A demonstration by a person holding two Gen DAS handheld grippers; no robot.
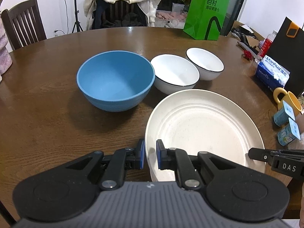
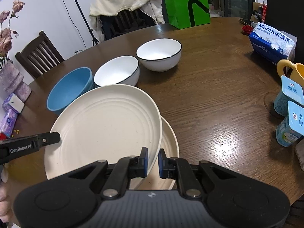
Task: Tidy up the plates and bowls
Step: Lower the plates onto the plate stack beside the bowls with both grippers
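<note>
Both grippers hold one cream plate [image 1: 205, 125] [image 2: 106, 129] by opposite rims. My left gripper [image 1: 150, 154] is shut on its left rim, and my right gripper [image 2: 153, 161] is shut on its right rim. The plate hangs tilted just above a second cream plate [image 2: 169, 152] that lies on the table. Behind it stand a blue bowl [image 1: 115, 79] [image 2: 70, 89] and two white bowls with dark rims, the nearer bowl [image 1: 174, 73] [image 2: 117, 70] and the farther bowl [image 1: 206, 62] [image 2: 159, 54], in a row.
On the round wooden table [image 1: 47, 98] stand a green paper bag [image 1: 207, 13], a blue tissue pack [image 2: 271, 39], a yellow mug [image 1: 290, 100] and two yoghurt cups [image 2: 290, 121] at the right. A vase [image 2: 13, 79] and small boxes sit at the left. Chairs stand behind.
</note>
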